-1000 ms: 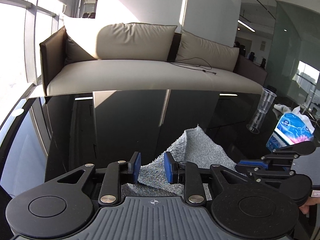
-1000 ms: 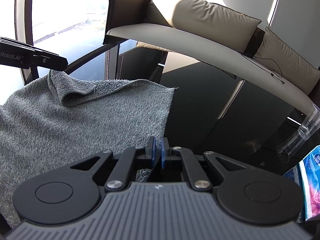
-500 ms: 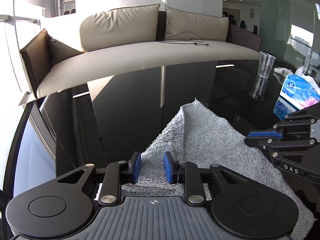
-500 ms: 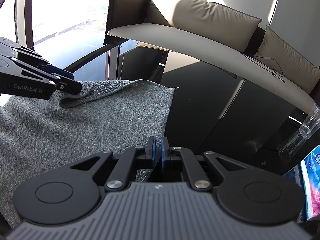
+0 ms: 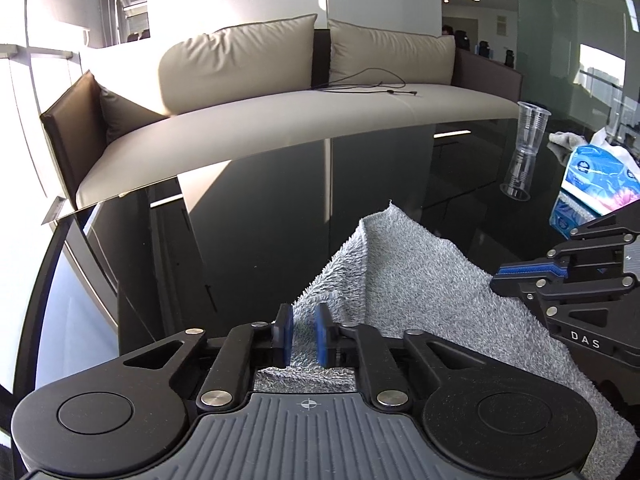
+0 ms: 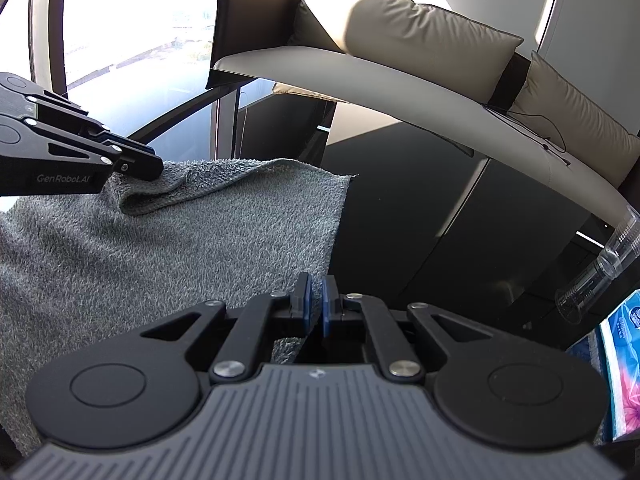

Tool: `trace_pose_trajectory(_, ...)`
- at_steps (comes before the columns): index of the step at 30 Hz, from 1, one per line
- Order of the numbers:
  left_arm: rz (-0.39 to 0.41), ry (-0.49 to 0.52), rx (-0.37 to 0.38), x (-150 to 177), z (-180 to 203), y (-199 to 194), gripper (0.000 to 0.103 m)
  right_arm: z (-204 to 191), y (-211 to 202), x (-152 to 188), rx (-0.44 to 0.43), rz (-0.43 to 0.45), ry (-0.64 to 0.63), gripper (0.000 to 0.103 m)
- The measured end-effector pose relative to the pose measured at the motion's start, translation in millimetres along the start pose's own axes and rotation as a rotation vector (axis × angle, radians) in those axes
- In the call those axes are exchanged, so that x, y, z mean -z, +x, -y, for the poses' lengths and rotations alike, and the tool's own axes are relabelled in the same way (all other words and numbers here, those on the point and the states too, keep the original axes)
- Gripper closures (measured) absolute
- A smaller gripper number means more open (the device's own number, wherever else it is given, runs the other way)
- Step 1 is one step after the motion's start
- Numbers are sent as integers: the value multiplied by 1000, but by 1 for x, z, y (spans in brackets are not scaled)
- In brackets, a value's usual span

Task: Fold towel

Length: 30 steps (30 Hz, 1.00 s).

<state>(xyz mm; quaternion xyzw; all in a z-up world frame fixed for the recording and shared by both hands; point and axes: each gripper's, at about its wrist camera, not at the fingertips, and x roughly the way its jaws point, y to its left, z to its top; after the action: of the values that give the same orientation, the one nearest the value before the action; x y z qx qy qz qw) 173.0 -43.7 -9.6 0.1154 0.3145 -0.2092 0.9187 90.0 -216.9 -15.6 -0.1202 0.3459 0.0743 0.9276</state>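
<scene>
The towel (image 6: 180, 248) is grey terry cloth with a dense looped pile. It lies spread on a glossy black table (image 5: 248, 240). Its far edge runs nearly straight and ends in a frayed corner at the right of the right wrist view. In the left wrist view one corner points away toward the sofa (image 5: 280, 120). Near the far left edge a small fold of cloth stands raised and rolled over, forming a soft ridge; the rest lies flat with few wrinkles.

The left gripper (image 5: 303, 334) sits at this raised fold. Its jaws are opening. Cloth lies between the blue pads (image 5: 322, 332), but a gap shows on each side and the pads do not press on it: the grip is released.

The right gripper (image 6: 315, 307) rests at the towel's near right edge. Its jaws stand almost together, clenched. Whether cloth is pinched between them cannot be told.

A clear cup (image 5: 528, 136) and a tissue pack (image 5: 596, 184) stand on the table, well apart from the towel.
</scene>
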Motion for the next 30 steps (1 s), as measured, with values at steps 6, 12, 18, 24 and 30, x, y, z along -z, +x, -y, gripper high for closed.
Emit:
trace_pose_trajectory(6, -10, -2, -9, 1, 2, 5, 69, 1, 1, 0, -2, 1, 0, 98)
trace_pose_trajectory(12, -8, -47, -8, 4, -6, 7, 96, 2, 1, 1, -3, 2, -2, 98)
trace_pose_trajectory(18, 4, -103, -8, 3, -13, 4, 99, 2, 1, 1, -4, 2, -4, 98)
trace_pose_trajectory(24, 57, -244, -40, 1, -35, -8, 99, 3, 1, 2, -1, 3, -15, 98)
trace_pose_trajectory(30, 118, -407, -67, 0, -63, -21, 99, 4, 1, 3, 4, 3, -27, 98)
